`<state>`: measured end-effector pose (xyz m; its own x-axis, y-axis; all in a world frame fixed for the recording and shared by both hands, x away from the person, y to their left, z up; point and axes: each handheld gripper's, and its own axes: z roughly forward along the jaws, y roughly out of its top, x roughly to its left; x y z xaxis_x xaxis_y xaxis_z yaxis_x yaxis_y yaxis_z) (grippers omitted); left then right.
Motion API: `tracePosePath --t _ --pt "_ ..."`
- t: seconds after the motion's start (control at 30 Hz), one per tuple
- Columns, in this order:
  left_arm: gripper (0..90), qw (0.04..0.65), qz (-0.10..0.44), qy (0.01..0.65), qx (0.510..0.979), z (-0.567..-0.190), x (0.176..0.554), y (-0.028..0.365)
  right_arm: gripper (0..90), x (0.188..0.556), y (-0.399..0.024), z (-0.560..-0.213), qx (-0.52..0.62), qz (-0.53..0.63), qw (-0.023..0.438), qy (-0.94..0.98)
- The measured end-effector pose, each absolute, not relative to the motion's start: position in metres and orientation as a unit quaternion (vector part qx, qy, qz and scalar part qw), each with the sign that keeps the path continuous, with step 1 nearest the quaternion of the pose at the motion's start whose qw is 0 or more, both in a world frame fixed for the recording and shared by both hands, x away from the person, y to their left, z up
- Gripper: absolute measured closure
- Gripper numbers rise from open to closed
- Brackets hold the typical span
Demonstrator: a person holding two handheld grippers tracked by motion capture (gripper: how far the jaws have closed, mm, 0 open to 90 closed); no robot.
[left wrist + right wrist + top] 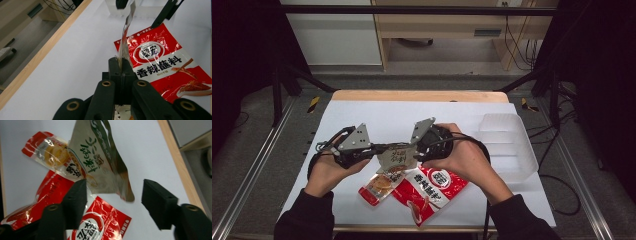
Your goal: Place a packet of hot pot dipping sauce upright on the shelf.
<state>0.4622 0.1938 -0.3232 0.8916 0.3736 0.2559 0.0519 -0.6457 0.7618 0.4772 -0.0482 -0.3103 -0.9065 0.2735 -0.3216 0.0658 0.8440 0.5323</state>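
1. The white worktop (pixel 362 115) is carrying a clear plastic tray (pixel 507 145), a red seasoning packet (pixel 432 187) and a small orange snack packet (pixel 377 187).
2. The pale green-lettered pouch (pixel 100 162) is hanging above them: light, limp, slippery, best pinched at an edge.
3. The left tool (pixel 121 71) is clamping the pouch's edge.
4. The right tool (pixel 113 202) is gaping, holding nothing.

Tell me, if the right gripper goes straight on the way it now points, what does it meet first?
Probably the pale pouch: it hangs just ahead of the right gripper, whose jaws stand open, though its edge may slip between them. Depth is unclear.
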Motion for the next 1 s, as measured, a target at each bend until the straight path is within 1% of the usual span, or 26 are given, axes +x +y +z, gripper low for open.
tracePosePath --t 0.1,0.13,0.17,0.2,0.27,0.3,0.33,0.37,0.4,0.47,0.5,0.53,0.7,0.8,0.9,1.0 --pt "90.0 0.402 0.196 0.115 0.887 -0.325 0.462 0.192 46.7 0.482 -0.039 -0.315 0.082 0.255 0.186 0.945" --pt "90.0 0.403 0.195 0.114 0.887 -0.325 0.461 0.191 50.7 0.483 -0.037 -0.316 0.081 0.254 0.182 0.946" --pt "90.0 0.403 0.195 0.114 0.887 -0.325 0.461 0.191 50.7 0.483 -0.037 -0.316 0.081 0.254 0.182 0.946" --pt "90.0 0.405 0.194 0.113 0.886 -0.325 0.461 0.192 59.1 0.484 -0.033 -0.319 0.074 0.246 0.176 0.950" --pt "90.0 0.409 0.193 0.115 0.884 -0.324 0.460 0.192 68.1 0.483 -0.031 -0.320 0.069 0.246 0.175 0.951" --pt "90.0 0.411 0.192 0.116 0.884 -0.324 0.460 0.192 70.3 0.483 -0.031 -0.319 0.070 0.247 0.176 0.950" --pt "90.0 0.411 0.192 0.116 0.884 -0.324 0.460 0.192 70.3 0.483 -0.031 -0.319 0.070 0.247 0.176 0.950" --pt "90.0 0.412 0.192 0.116 0.883 -0.324 0.460 0.192 72.9 0.483 -0.030 -0.319 0.073 0.249 0.175 0.950" --pt "90.0 0.415 0.191 0.116 0.882 -0.324 0.461 0.193 79.5 0.483 -0.030 -0.317 0.070 0.251 0.176 0.949" --pt "90.0 0.415 0.191 0.117 0.882 -0.324 0.461 0.194 84.4 0.483 -0.030 -0.317 0.073 0.252 0.174 0.949" --pt "90.0 0.415 0.191 0.117 0.882 -0.324 0.461 0.194 84.4 0.483 -0.030 -0.317 0.073 0.252 0.174 0.949" --pt "90.0 0.417 0.192 0.120 0.880 -0.324 0.462 0.195 88.0 0.483 -0.030 -0.317 0.073 0.256 0.172 0.949" --pt "90.0 0.422 0.186 0.129 0.878 -0.325 0.463 0.196 89.9 0.484 -0.030 -0.315 0.073 0.255 0.177 0.948" --pt "86.7 0.435 0.175 0.135 0.873 -0.327 0.465 0.196 90.0 0.484 -0.031 -0.310 0.076 0.250 0.177 0.949" --pt "76.0 0.442 0.174 0.140 0.868 -0.329 0.466 0.196 90.0 0.486 -0.034 -0.305 0.071 0.242 0.183 0.950" --pt "60.9 0.450 0.178 0.149 0.862 -0.330 0.467 0.197 90.0 0.488 -0.040 -0.300 0.071 0.237 0.195 0.949"
